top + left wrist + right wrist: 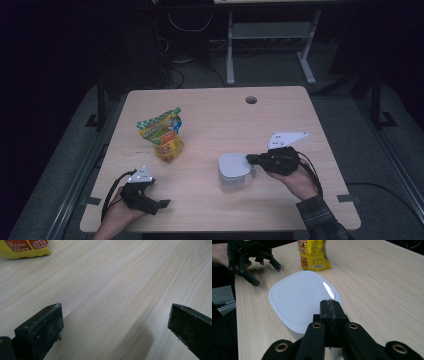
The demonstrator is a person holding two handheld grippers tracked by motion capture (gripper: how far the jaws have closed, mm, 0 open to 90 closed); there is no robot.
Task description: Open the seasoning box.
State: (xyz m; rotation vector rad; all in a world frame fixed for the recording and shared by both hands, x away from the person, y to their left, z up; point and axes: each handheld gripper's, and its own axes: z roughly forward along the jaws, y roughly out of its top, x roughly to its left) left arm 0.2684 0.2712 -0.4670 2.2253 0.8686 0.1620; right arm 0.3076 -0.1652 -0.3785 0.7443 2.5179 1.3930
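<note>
**Right gripper closed at rim of white lidded container; left gripper idle and wide**

Wooden table (280, 115), dim room. White container (233, 169) with a rounded-square lid sits right of the table's centre, toward the person's side. In the right gripper view the lid (302, 296) is flat, glossy and seated on the tub.

Right gripper (252, 159): held in the right hand (300, 181), pointing left across the table. Jaws pressed flat together, no gap between them; their tip lies at the container's right edge, over the lid's rim. Cannot tell whether the rim is pinched or only touched.

Left gripper (161, 205): near the front left corner, held low over the wood in the left hand (120, 214). Jaws spread wide, bare table between them, nothing gripped. Well apart from the container.

Yellow snack bag (164, 135) stands upright on the left half of the table, behind the left gripper, apart from the container.
</note>
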